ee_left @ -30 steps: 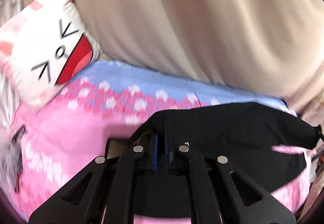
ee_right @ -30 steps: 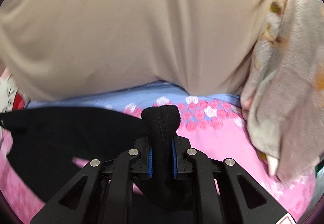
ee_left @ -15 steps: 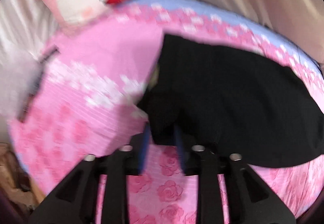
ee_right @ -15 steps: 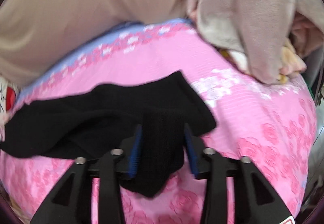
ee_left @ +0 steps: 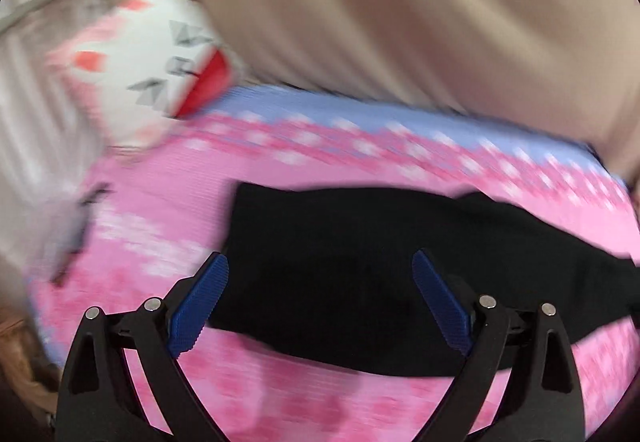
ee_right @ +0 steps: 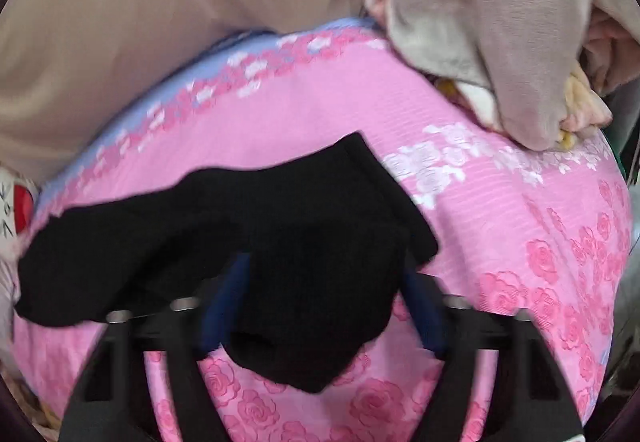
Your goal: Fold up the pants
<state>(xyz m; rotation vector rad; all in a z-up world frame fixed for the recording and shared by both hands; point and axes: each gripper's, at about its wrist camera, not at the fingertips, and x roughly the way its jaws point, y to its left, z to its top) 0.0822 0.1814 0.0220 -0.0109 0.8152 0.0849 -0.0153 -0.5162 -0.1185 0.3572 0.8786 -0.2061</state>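
On the pink bed cover [ee_left: 152, 210] the black pants [ee_left: 400, 226] lie flat in a long strip. Your left claw [ee_left: 320, 294] has just been opening and is spread wide over one end, holding nothing. Your right claw [ee_right: 322, 262] has just been moving too. It stands apart, with the other end of the pants [ee_right: 240, 210] loose between its pads. Next, I think, pick one end and pinch both layers at the edge. Lift it low and lay it over neatly.
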